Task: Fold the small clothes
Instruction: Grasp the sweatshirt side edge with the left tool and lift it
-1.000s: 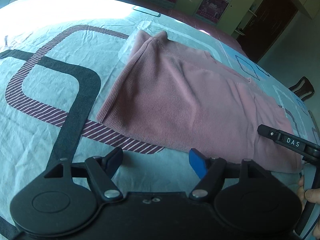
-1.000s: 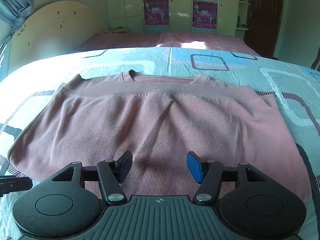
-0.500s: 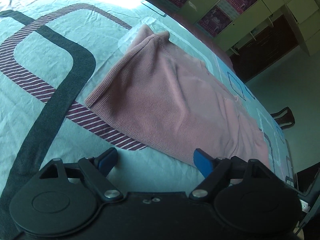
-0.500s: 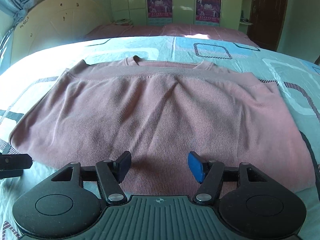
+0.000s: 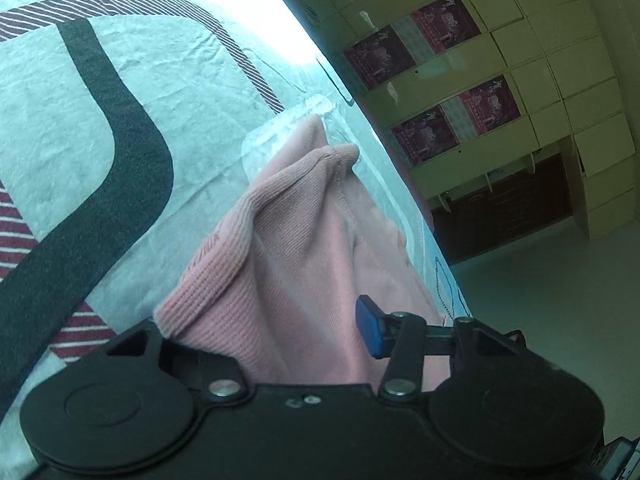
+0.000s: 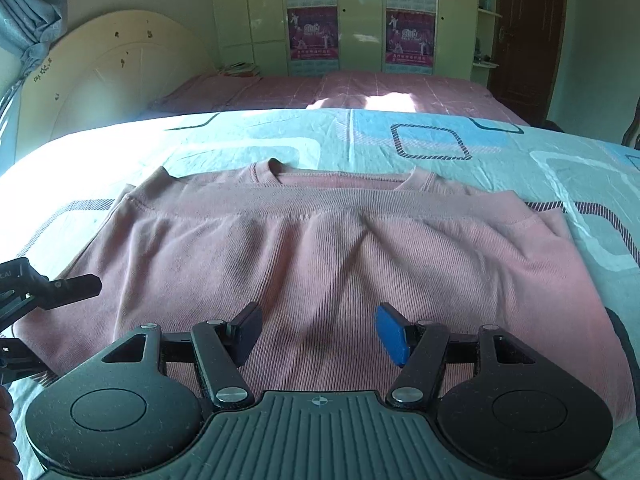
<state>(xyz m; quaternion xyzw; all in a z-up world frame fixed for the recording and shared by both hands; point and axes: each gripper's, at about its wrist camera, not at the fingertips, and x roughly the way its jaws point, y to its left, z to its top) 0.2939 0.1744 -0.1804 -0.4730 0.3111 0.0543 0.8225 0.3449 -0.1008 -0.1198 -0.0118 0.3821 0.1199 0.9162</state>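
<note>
A pink ribbed sweater (image 6: 320, 248) lies folded in half on the bed, hem band near the neckline. My right gripper (image 6: 318, 334) is open, its fingers just above the sweater's near fold. My left gripper (image 5: 272, 332) is open at the sweater's left end; the pink cloth (image 5: 280, 264) fills the gap between its jaws and hides the left finger. Its blue right fingertip (image 5: 370, 332) shows. The left gripper also shows at the left edge of the right wrist view (image 6: 48, 288).
The sweater lies on a bedsheet (image 6: 400, 136) with blue, black and striped shapes. A second bed with a pink cover (image 6: 360, 92) stands behind. Wardrobes with posters (image 6: 360, 20) and a dark door (image 6: 528, 36) line the far wall.
My left gripper has tilted and pushed forward onto the sweater's left end, so the cloth now lies between its jaws. My right gripper has hardly moved.
</note>
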